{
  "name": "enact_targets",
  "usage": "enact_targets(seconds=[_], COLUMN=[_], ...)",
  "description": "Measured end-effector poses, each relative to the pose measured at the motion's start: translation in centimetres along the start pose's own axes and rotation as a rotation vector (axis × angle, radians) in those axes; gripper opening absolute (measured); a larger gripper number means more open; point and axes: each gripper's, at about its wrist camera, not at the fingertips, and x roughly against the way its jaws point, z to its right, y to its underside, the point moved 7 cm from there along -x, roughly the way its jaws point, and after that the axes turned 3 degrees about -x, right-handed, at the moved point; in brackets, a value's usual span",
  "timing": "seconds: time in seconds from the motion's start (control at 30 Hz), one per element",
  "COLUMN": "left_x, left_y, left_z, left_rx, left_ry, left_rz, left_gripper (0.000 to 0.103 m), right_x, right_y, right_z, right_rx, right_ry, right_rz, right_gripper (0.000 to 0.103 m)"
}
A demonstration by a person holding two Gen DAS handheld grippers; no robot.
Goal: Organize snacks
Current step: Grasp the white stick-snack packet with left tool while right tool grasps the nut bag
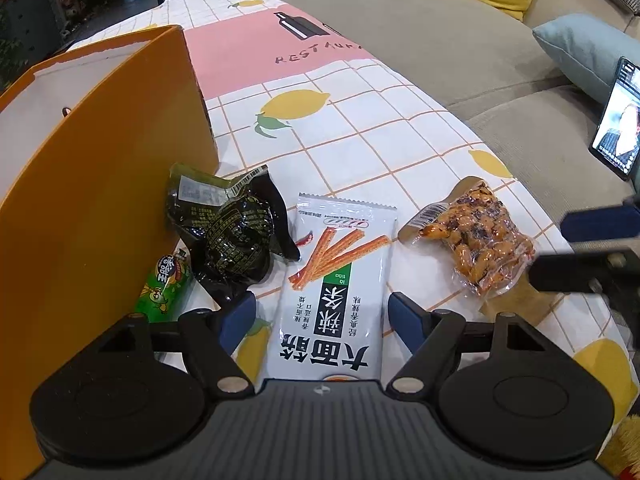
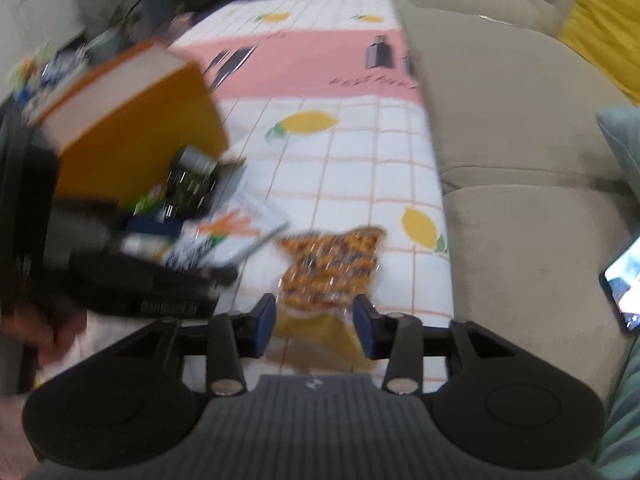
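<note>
Left gripper [image 1: 322,316] wide, straddling white spicy-strip packet [image 1: 336,280] flat on lemon-print tablecloth [image 1: 360,136], pads clear of it. Right gripper [image 2: 315,322] parted, peanut pouch [image 2: 330,268] lying loose between blue pads. Black packet [image 1: 232,232] and green packet [image 1: 164,288] against orange box [image 1: 100,184].

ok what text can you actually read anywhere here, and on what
"RESTAUR", cut off by the edge: pink panel of the lemon-print tablecloth.
"大面筋" and "辣条": white spicy-stick snack packet.
Fine print on the black foil snack packet, green snack packet and clear peanut packet: too small to read.
</note>
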Motion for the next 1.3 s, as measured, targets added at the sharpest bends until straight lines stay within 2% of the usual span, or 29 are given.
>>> enact_targets(seconds=[0.13,0.23,0.37,0.5,0.6,0.7,0.9,1.0,1.13,1.3], left_x=[0.0,-0.1,-0.2,-0.1,0.1,0.4,0.9,1.1,1.5,2.5], left_y=[-0.2,-0.3,-0.2,-0.1,0.1,0.3,0.7,0.9,1.3,1.3], left_z=[0.2,0.3,0.2,0.4,0.6,0.7,0.7,0.2,-0.4,-0.6], left_rx=[-0.006,-0.011,-0.016,-0.03,-0.04,-0.041,-0.022,0.014,0.054,0.096], left_ry=[-0.003,-0.004,0.001,0.01,0.023,0.032,0.012,0.006,0.019,0.034], left_rz=[0.007,0.011,0.018,0.025,0.024,0.024,0.018,0.008,0.004,0.014], left_gripper=[0.081,0.084,0.086,0.086,0.078,0.062,0.057,0.056,0.055,0.055], right_x=[-1.9,-3.3,-4.7,-5.7,-5.9,-6.1,-6.2,-5.9,-5.5,-4.9], right_y=[-0.9,-1.2,-1.3,-1.1,-1.0,-1.0,-0.9,-0.9,-0.8,-0.8], right_z=[0.6,0.1,0.5,1.3,1.1,0.7,0.4,0.1,-0.4,-0.2], right_rx=[-0.1,-0.066,-0.043,-0.076,-0.069,-0.051,-0.012,0.004,0.039,-0.007], right_ry=[-0.011,0.02,0.067,0.044,0.035,0.027,0.029,0.023,0.03,0.002], right_rz=[-0.012,-0.013,-0.005,-0.031,-0.036,-0.036,-0.032,-0.017,-0.007,-0.001], right_gripper=[0.052,0.061,0.066,0.069,0.07,0.072,0.068,0.06,0.059,0.059])
